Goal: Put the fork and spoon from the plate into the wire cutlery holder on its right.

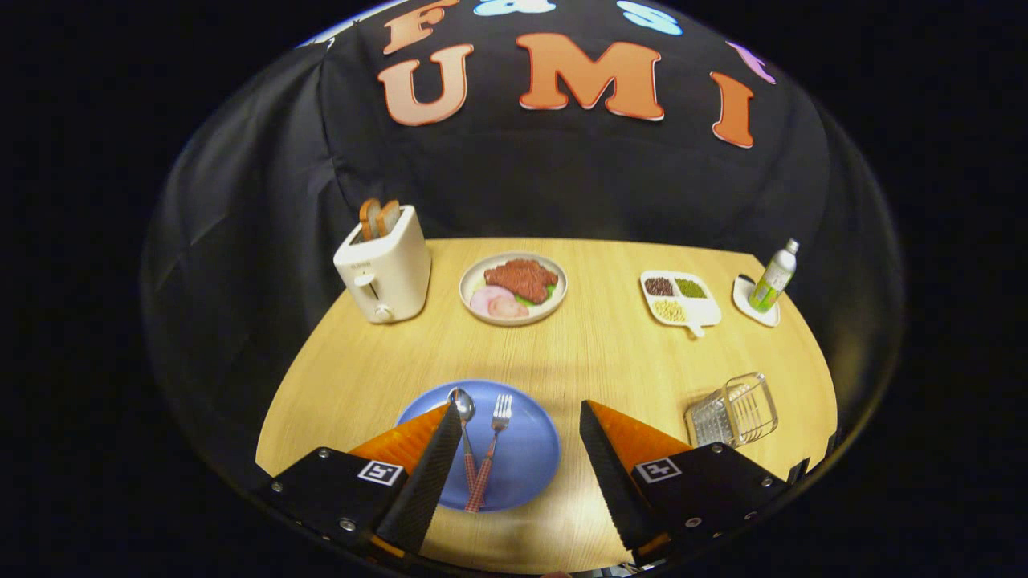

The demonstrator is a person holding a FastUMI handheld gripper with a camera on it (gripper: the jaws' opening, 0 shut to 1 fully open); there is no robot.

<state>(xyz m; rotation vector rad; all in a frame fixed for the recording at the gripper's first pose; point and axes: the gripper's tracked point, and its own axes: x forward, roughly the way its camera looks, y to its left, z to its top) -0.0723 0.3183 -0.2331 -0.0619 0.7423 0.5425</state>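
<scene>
Now my gripper (520, 417) gapes wide, the spoon (464, 433) and fork (491, 449) lying lengthwise between my fingers.

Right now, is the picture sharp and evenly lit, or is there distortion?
Gripper view: sharp but strongly fisheye, the table edge bows; light is even, with soft shadow ahead of the blue plate; fork and spoon read clearly between the open gripper fingers.

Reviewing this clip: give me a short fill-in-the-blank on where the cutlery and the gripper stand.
1. The fork and spoon lie on the ____ plate.
2. The gripper's fingers are ____, holding nothing.
3. The wire cutlery holder holds ____ cutlery.

Missing words: blue; open; no
</scene>
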